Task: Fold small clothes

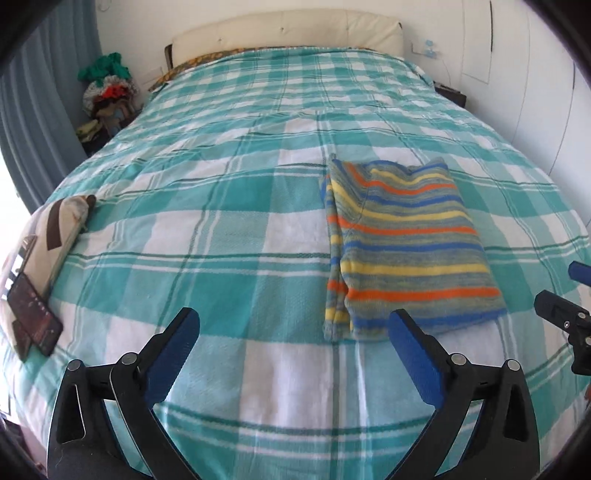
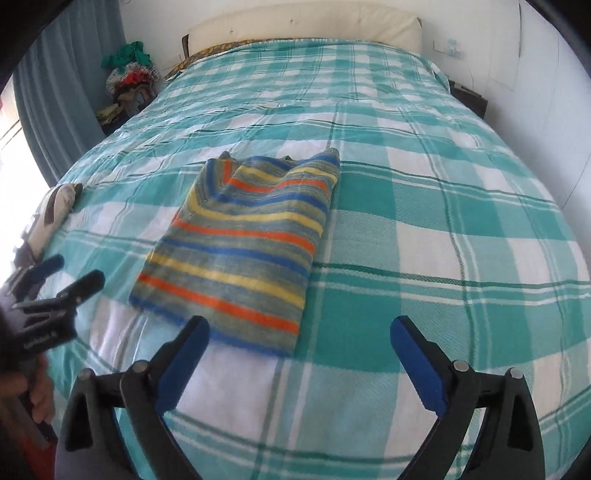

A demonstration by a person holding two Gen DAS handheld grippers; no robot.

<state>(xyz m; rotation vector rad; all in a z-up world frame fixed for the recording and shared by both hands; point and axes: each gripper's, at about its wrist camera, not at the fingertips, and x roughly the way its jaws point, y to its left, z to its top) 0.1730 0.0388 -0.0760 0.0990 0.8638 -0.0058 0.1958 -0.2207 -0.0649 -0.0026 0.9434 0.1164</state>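
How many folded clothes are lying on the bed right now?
1: a striped sweater, folded, lying on the checked bedspread just ahead of both open grippers. A pile of clothes sits beside the bed; others may be hidden.

Home bedroom: checked bed (image 1: 258,221), headboard (image 1: 288,33).

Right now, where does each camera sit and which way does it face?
Left wrist: rides the left gripper, tilted down along the bed toward the headboard; open jaws below, folded sweater ahead to the right, right gripper at the right edge.
Right wrist: rides the right gripper, same heading; open jaws below, sweater ahead to the left, left gripper and a hand at the left edge.
Shared: bed, headboard, sweater, pillow at left, each other's gripper.
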